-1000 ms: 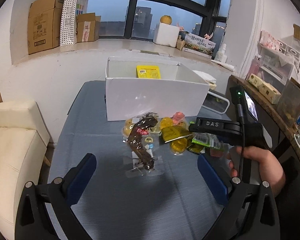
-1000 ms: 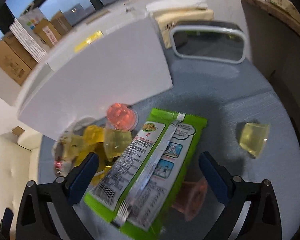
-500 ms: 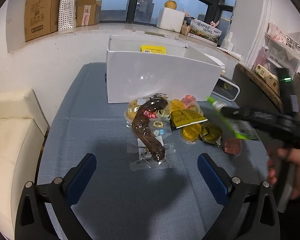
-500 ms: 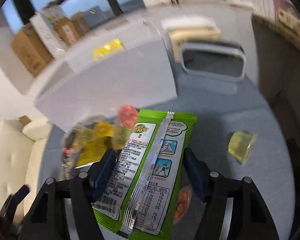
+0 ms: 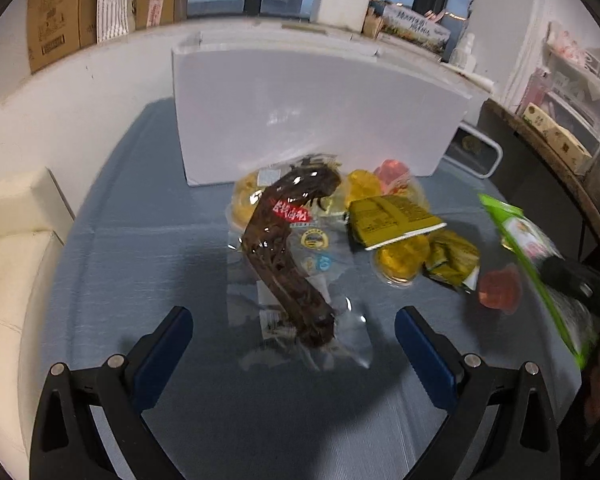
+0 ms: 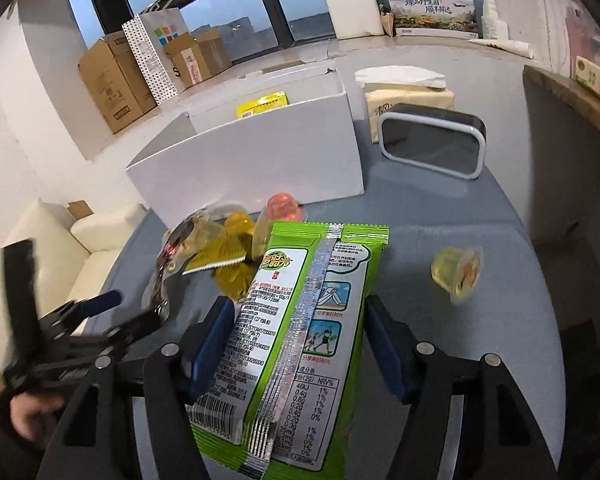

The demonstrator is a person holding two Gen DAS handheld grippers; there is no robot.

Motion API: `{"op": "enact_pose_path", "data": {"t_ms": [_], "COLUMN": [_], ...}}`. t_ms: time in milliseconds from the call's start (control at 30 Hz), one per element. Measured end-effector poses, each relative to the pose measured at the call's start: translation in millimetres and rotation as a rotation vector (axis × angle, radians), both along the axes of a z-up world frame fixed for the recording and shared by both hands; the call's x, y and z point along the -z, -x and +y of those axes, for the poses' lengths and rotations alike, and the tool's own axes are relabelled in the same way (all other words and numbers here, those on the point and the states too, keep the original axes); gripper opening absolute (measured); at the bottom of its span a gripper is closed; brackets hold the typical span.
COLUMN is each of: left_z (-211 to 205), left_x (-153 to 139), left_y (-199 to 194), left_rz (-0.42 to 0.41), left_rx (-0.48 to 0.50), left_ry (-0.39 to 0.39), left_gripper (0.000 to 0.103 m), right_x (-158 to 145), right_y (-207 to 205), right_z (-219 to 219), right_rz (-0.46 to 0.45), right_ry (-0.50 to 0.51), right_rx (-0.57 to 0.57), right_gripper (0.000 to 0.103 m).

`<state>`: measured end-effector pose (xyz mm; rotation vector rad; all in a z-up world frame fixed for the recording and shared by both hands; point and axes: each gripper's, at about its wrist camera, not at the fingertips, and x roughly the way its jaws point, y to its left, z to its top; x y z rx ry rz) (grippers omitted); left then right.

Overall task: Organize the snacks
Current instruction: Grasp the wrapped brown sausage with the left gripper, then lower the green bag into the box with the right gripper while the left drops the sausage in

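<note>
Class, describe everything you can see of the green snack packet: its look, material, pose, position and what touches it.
The green packet is a flat, glossy foil-like pouch with a silver back seam, white panels of print, small sport pictures and a barcode near its lower end. It is lifted above the table, back side to the camera, pointing toward the white box. The right hand-held gripper clamps its two long edges; nothing else touches it.

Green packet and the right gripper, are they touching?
Touching. The right wrist view shows the green packet clamped between both blue pads of the right gripper, lifted off the table.
</note>
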<state>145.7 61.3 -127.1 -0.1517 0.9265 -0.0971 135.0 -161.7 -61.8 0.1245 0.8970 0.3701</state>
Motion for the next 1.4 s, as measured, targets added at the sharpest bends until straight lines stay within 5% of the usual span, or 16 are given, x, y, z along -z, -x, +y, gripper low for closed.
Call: {"op": "enact_pose_path", "data": {"t_ms": [167,200,267,467,967,1400], "left_z": [5,6,9,19,18,41], "left_x": [12,11,8,-3,-81,-138], "left_y": [-22,-23,-25,-16,43,-32], "left_rz": [0.04,0.032,0.023,-0.022,-0.248,-0.342], "left_rx": [-0.021,-0.024,-0.022,-0.009,0.001,-0.005], "left_ry": [0.032,0.037,0.051,0.11,0.099,0.068], "left_gripper": [0.102,0.099,0.077,0.07,0.07,0.07], "right_x": [-3,-4,-5,-6,-28,-88], "right_y": [10,9,10,10,10,-79], "right_z": [-7,-9,-11,-11,12,57], "right_rz": [-0.02,-0.021,-0.024,-0.032,-0.087,-0.205], "right_ry": [-0.012,-0.016,-0.021,-0.036,-0.047,-0.043], "right_rx": [-0.009,-0.008,-0.008,-0.013,-0.08,-0.147], "right_gripper": [0.071,0.071,0.071,0.071,0.071,0.071]}}
